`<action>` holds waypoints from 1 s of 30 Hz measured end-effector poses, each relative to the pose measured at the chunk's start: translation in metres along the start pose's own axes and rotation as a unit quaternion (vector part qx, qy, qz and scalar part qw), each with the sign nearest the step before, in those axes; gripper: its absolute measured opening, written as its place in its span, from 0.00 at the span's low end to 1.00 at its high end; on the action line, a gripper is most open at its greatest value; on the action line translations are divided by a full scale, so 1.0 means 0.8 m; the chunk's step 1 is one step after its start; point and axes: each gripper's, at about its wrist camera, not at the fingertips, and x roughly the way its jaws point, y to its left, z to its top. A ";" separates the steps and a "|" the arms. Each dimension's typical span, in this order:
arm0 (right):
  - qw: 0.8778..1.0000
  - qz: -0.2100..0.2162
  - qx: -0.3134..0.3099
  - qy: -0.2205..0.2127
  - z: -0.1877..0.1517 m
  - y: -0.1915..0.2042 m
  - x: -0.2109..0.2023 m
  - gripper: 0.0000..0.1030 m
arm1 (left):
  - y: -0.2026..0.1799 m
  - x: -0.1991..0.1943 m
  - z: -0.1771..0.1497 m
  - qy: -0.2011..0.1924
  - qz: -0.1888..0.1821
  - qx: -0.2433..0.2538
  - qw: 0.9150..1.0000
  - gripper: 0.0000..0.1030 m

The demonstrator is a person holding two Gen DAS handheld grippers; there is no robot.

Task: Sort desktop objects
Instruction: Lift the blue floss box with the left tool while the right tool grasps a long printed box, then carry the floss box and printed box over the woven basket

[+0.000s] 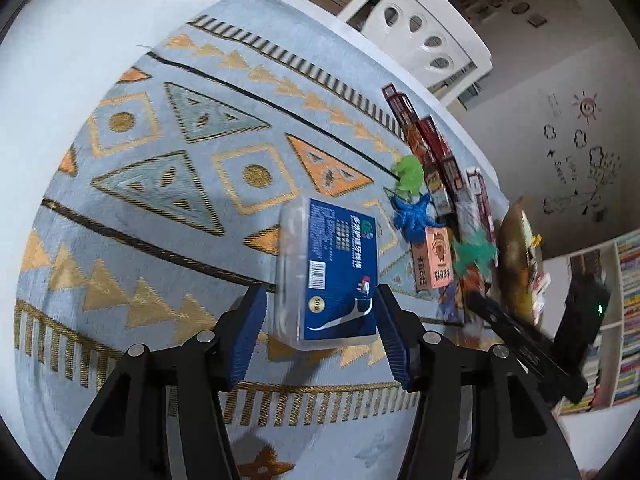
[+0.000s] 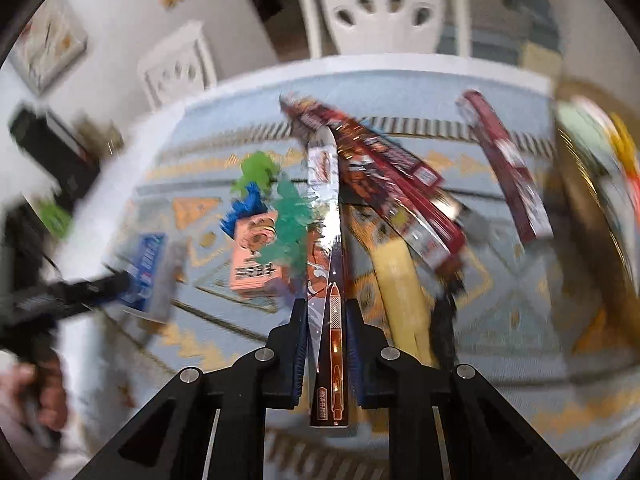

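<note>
Two hands: each carries a gripper, and each gripper has one object.
Step in hand: the sorting is in the middle; both objects seem to be lifted and on the way to their places, judging by the blur.
Left gripper (image 1: 320,336): the jaws are half spread and the pads press on the two sides of a clear box (image 1: 326,276) with a blue label.
Box place: it sits between the left pads, above the patterned cloth (image 1: 168,168), well apart from the pile.
Right gripper (image 2: 325,344): the jaws are pressed almost together and pinch a long thin pack (image 2: 326,264) with a pen picture on it.
Pack place: it stands up along the right fingers, over the pile.
Pile: red long packs (image 2: 384,176), a pink small box (image 2: 256,256) and green and blue plastic toys (image 2: 256,176) lie close together on the cloth.
Basket: perhaps a brown basket (image 2: 580,184) stands at the right edge; the view is too blurred to be sure.
Next move: I think each object needs a group of similar things, then a gentle lowering and an opening of the jaws.
</note>
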 end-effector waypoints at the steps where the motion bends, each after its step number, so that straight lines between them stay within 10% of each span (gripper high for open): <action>1: 1.000 0.010 0.015 -0.008 -0.007 -0.004 -0.016 0.17 | 0.001 -0.001 0.000 -0.002 0.000 -0.002 1.000 0.51; 7: 1.000 0.008 -0.021 0.015 -0.059 0.020 -0.055 0.17 | -0.013 -0.002 -0.003 0.000 -0.003 0.020 1.000 0.57; 14: 0.990 -0.116 -0.068 0.050 -0.118 0.026 -0.040 0.17 | -0.048 0.026 -0.010 0.000 0.071 0.090 0.993 0.59; 18: 0.994 -0.072 -0.008 0.076 -0.123 0.002 -0.040 0.19 | -0.062 0.035 -0.011 -0.020 0.097 0.122 0.988 0.64; 30: 0.992 -0.093 0.021 0.078 -0.110 -0.007 -0.029 0.27 | -0.094 0.063 -0.026 -0.047 0.199 0.236 0.950 0.71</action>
